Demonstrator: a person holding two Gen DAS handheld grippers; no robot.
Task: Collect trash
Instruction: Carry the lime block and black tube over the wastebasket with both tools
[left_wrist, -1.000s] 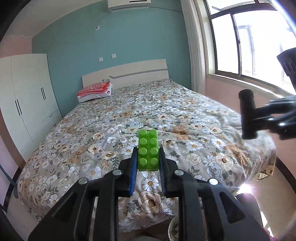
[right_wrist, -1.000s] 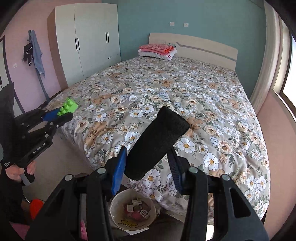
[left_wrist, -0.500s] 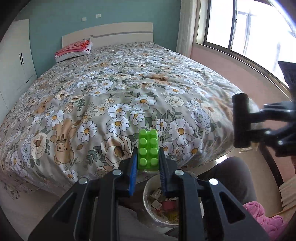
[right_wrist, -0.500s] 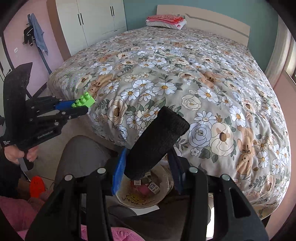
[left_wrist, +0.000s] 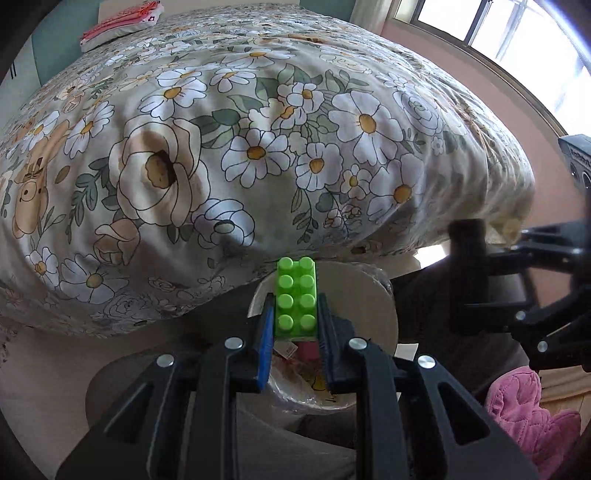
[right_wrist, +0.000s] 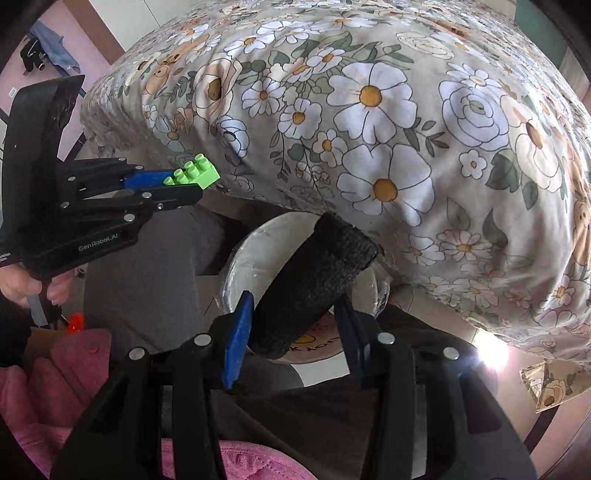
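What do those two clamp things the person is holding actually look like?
Both are matte black plastic. The left gripper and right gripper each end in two flat fingers with blue pads inside. Round silver screws dot the angular, cut-out bodies. From the right wrist view, the left one's side reads "GenRobot.AI" in white. No cables show. A bare hand grips its handle.

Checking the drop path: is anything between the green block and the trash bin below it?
Nothing: in the left wrist view the green block, held by the left gripper, hangs over the trash bin's open mouth.
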